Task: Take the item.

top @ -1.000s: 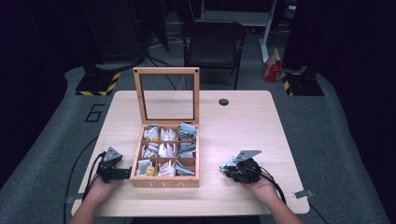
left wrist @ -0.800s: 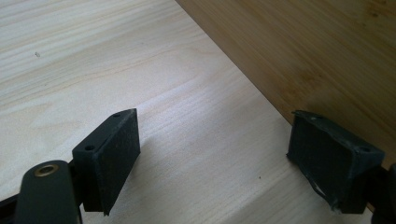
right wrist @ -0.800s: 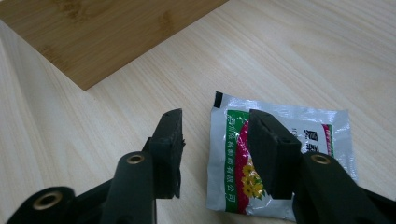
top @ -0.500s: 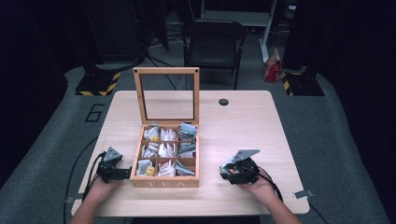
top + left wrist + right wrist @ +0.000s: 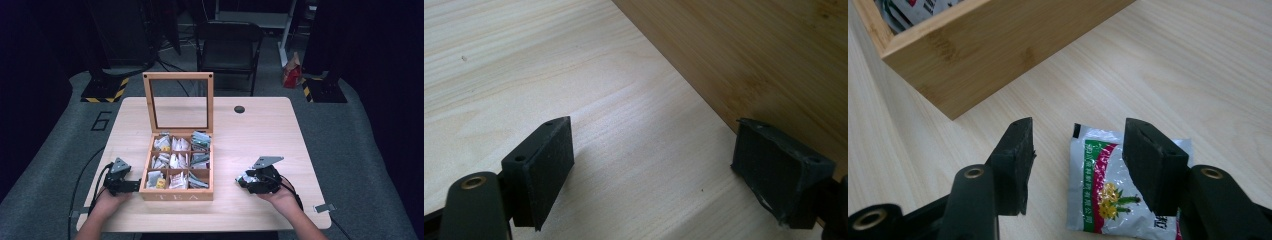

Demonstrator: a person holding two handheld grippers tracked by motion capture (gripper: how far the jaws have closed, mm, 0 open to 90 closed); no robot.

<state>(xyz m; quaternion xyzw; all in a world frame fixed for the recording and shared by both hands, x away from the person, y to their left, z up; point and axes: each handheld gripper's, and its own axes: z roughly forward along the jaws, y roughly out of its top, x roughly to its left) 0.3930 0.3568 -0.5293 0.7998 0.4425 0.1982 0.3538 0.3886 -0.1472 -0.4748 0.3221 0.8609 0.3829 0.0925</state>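
Your right gripper (image 5: pixel 1075 160) has just been opening, jaws apart over the tea sachet (image 5: pixel 1108 187) lying flat on the worktop (image 5: pixel 260 130), just right of the tea box (image 5: pixel 176 195). Your left gripper (image 5: pixel 651 165) stands apart too, beside the box's left wall.

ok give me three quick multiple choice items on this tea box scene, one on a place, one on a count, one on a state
1. Where does the tea packet lie?
A. on the table beside the box
B. inside the box
C. on the chair
2. How many compartments has the tea box?
A. four
B. six
C. nine
3. How is the lid?
A. shut
B. raised upright
C. taken off

Key: 1 A, it lies flat on the table under the right claw. 2 C, three rows of three. 3 B, it stands up at the back.
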